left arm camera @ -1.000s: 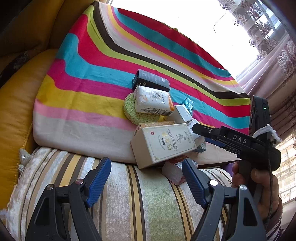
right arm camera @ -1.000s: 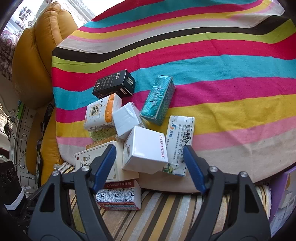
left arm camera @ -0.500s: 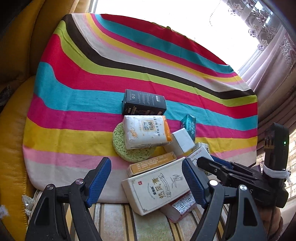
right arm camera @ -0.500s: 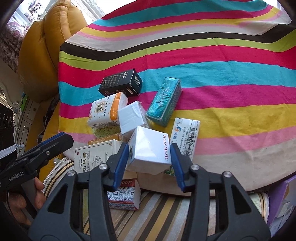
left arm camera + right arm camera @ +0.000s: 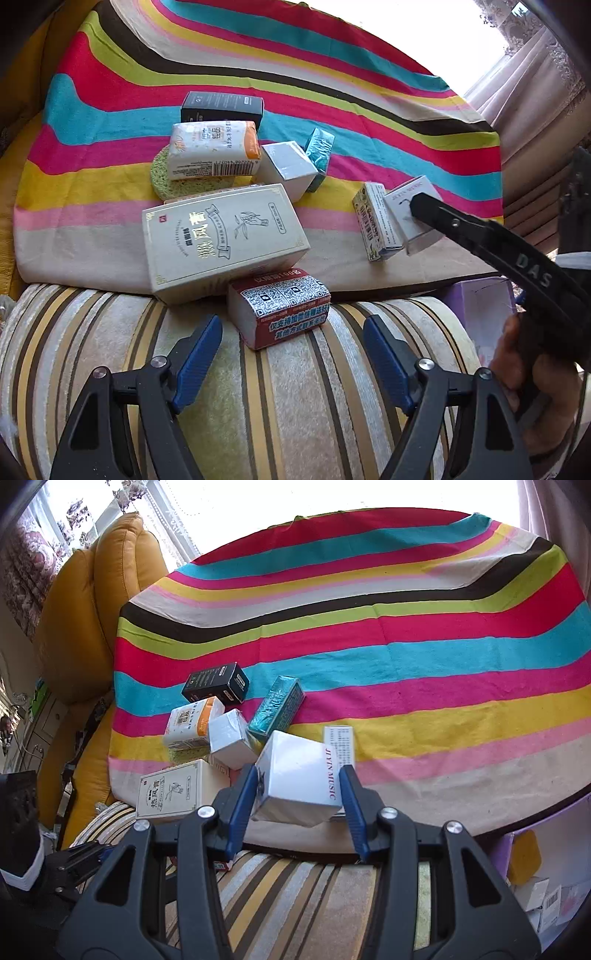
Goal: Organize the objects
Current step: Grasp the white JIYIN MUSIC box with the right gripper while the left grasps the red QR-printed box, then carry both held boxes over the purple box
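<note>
Right gripper [image 5: 301, 797] fingers pinching white JIYIN MUSIC box [image 5: 295, 779] (tilted, over striped cloth [image 5: 406, 664]), left gripper [image 5: 291, 354] fingers spread, near red QR-code pack [image 5: 279, 308]

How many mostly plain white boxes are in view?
2: the JIYIN MUSIC box clamped in the right gripper, and a smaller white box beside the teal box on the striped cloth. Others may hide under the pile.
</note>
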### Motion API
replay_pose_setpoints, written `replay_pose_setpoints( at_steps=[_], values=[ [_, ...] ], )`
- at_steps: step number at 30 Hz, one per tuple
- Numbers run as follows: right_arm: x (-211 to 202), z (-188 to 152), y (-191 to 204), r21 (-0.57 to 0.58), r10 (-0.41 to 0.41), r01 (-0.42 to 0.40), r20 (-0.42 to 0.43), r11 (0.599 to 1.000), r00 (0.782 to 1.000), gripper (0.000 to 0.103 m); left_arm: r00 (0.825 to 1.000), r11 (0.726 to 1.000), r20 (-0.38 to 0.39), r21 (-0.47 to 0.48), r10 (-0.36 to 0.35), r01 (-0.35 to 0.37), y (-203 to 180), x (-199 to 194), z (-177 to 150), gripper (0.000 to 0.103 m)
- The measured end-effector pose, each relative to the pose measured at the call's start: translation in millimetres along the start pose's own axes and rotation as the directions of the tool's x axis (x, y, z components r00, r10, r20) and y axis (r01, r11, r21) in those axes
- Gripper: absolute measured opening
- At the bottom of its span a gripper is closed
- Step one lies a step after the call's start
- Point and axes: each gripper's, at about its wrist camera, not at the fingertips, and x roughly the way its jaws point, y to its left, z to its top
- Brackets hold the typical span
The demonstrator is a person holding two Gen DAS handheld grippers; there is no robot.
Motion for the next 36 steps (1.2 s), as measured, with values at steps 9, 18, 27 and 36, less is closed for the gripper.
replay_pose_setpoints(
  at_steps=[9, 18, 27, 36],
  values=[
    [-18.6, -8.2, -38.5, 0.078, -0.013, 0.010, 0.035, 0.997, 0.999, 0.050, 0.994, 0.994, -0.021, 0.008, 0.106, -0.106, -12.0, 28.9, 11.1, 0.074],
    [-25.6, -15.5, -64.8, 0.101, -0.070, 0.066, 0.041, 0.993, 0.997, 0.050, 0.997, 0.996, -0.008, 0.053, 0.076, -0.076, -26.4, 24.4, 8.7, 0.064],
    [-50.3, -33.5, -98.2, 0.124, -0.172, 0.166, 0.045, 0.978, 0.984, 0.050, 1.000, 0.986, 0.007, 0.166, -0.015, 0.014, -77.2, 22.8, 1.4, 0.064],
    [-74.5, -51.3, -133.2, 0.156, -0.267, 0.259, 0.030, 0.953, 0.963, 0.050, 0.998, 0.967, -0.005, 0.245, -0.067, 0.066, -116.0, 26.4, -2.8, 0.064]
  ],
)
